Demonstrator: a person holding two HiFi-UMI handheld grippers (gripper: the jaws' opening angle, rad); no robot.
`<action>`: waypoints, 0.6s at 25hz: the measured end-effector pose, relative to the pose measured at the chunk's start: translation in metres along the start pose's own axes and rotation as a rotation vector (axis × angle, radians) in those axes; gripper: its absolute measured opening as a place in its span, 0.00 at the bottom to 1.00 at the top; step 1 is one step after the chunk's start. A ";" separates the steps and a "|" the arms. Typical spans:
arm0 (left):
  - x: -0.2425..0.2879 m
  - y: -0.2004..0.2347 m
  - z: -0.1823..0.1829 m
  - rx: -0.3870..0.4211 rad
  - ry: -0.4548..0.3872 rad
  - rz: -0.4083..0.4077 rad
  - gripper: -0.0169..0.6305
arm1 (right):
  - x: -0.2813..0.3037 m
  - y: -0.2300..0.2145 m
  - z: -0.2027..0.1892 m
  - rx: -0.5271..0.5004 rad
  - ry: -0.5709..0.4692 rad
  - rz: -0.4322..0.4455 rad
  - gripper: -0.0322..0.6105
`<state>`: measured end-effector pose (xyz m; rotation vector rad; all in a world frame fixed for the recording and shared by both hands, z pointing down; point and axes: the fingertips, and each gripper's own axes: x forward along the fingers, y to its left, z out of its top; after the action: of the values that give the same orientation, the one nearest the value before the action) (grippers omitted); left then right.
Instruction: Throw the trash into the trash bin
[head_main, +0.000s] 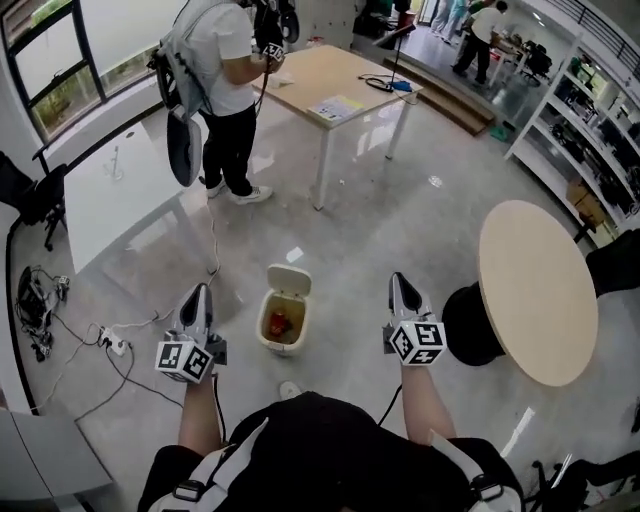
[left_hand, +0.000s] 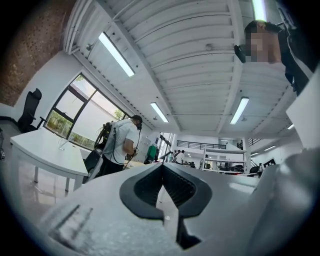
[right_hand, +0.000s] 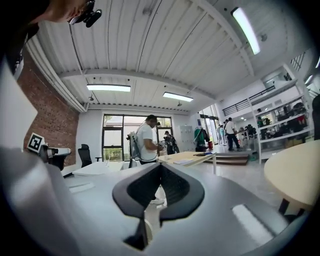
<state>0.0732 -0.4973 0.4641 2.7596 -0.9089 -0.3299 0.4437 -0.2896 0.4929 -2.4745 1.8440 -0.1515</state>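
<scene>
A small cream trash bin stands on the floor between my two grippers, its lid tipped back. Reddish trash lies inside it. My left gripper hangs to the left of the bin, raised off the floor and pointing forward; its jaws meet at the tips with nothing between them. My right gripper is level with it on the bin's right, also shut and empty. Both gripper views look out across the room, not at the bin.
A round wooden table on a black base is at the right. A white desk and a wooden table lie ahead, with a person standing between them. Cables and a power strip trail on the floor at left. Shelves line the right wall.
</scene>
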 end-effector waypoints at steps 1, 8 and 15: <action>0.002 -0.010 -0.001 -0.001 -0.005 -0.014 0.03 | -0.020 -0.013 0.006 -0.003 -0.012 -0.024 0.06; 0.013 -0.148 -0.013 0.050 0.004 -0.206 0.03 | -0.161 -0.081 0.025 -0.004 -0.061 -0.165 0.06; -0.027 -0.273 -0.038 0.011 0.036 -0.367 0.03 | -0.292 -0.107 0.020 0.003 -0.070 -0.251 0.06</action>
<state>0.2146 -0.2614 0.4297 2.9232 -0.3908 -0.3327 0.4647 0.0204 0.4699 -2.6636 1.5004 -0.0759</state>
